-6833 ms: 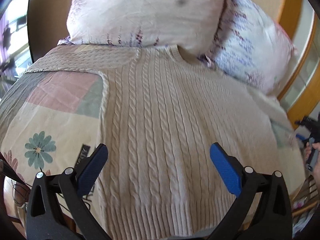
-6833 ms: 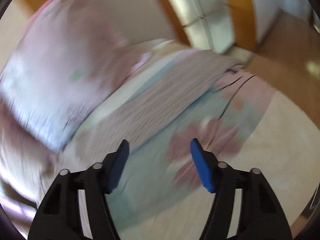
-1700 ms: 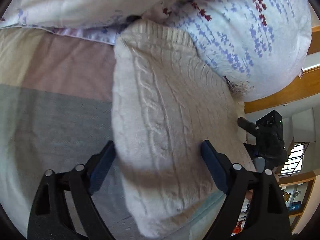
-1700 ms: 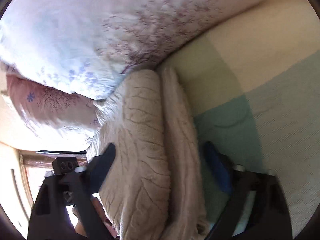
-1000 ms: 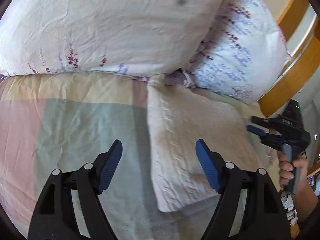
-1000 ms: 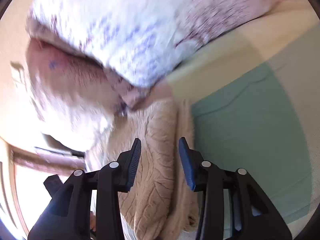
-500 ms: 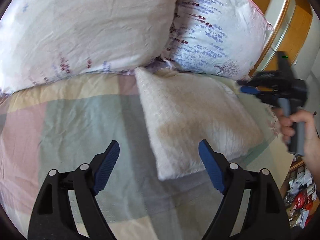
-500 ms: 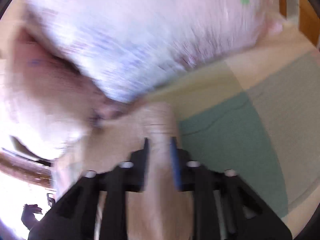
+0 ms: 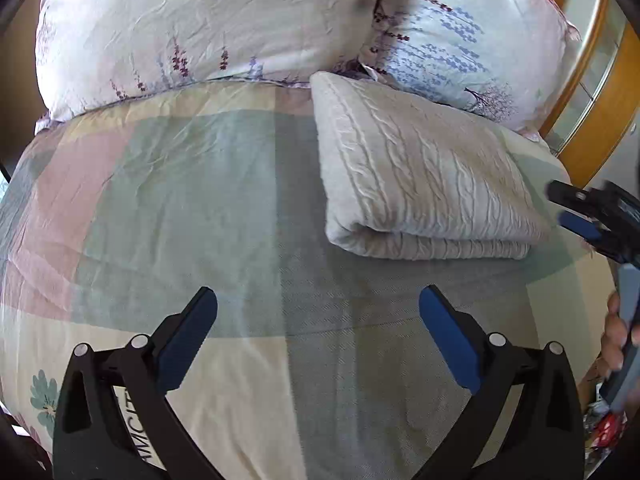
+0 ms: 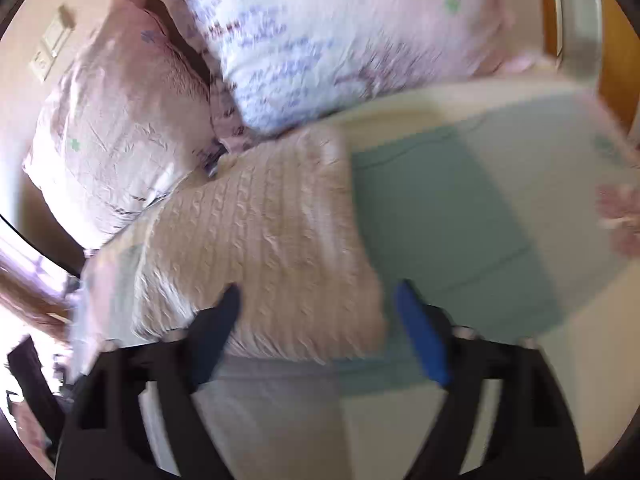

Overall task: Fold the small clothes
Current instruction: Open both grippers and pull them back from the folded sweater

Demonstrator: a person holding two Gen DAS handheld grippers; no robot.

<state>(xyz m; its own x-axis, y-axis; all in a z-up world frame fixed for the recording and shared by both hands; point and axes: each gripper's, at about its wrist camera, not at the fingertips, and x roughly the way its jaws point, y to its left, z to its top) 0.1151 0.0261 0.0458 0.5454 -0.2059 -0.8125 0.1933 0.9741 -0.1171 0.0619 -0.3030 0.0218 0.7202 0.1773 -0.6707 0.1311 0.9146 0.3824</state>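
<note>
A cream cable-knit sweater (image 9: 420,176) lies folded into a thick rectangle on the patchwork bedspread (image 9: 180,200), its far end against the pillows. My left gripper (image 9: 318,332) is open and empty, held over the bedspread well in front of the sweater. My right gripper (image 10: 320,320) is open and empty, its jaws wide just above the near edge of the sweater (image 10: 264,248); the view is blurred. The right gripper also shows at the right edge of the left wrist view (image 9: 580,212), held in a hand beside the sweater.
Two floral pillows (image 9: 200,28) (image 9: 460,28) lean at the head of the bed, touching the sweater. A wooden frame (image 9: 600,92) stands at the far right. The bed edge drops off on the right (image 9: 600,400).
The left gripper has pulled back from the folded sweater. The right gripper, nearly shut half a second ago, has opened wide and drawn back from the sweater. The sweater stays folded.
</note>
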